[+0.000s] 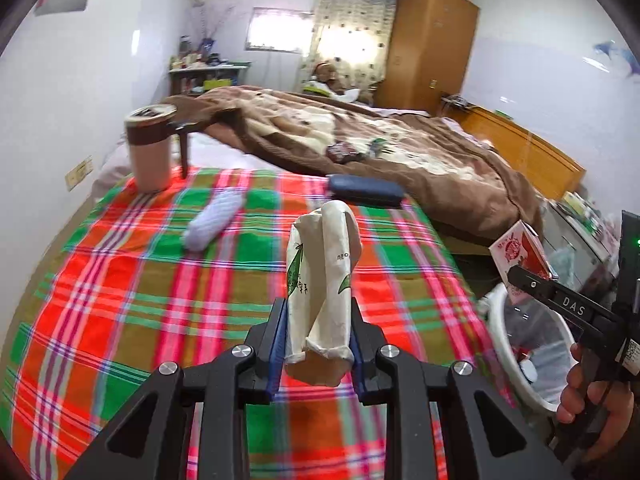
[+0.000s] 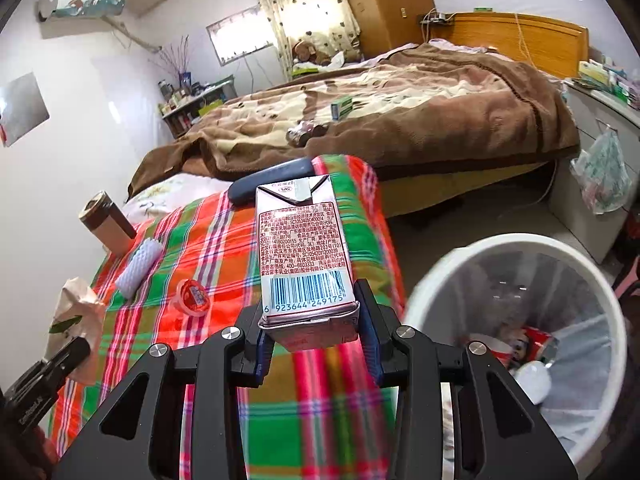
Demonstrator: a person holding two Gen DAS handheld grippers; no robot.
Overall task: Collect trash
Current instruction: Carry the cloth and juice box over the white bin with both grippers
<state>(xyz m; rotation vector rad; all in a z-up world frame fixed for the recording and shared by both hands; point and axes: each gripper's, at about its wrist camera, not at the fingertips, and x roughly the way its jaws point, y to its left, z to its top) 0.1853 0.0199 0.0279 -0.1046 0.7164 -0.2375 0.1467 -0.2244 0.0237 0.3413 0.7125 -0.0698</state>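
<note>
Both hands loaded. Left gripper (image 1: 318,344) fingers pinch a crumpled cream paper wrapper with green leaf print (image 1: 320,280), long axis running up and away from the fingers, over the red-green plaid cloth surface (image 1: 140,288). Right gripper (image 2: 310,326) fingers clamp a silver-and-red drink carton with barcode (image 2: 306,256) by its base, standing upright. White plastic bin with clear liner (image 2: 440,264) sits low to the right of the carton, beside the surface edge; right hand is nearer, left must cross over the edge

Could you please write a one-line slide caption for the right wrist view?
Right gripper clamps a milk carton above the plaid tablecloth, beside the lined white trash bin.
</note>
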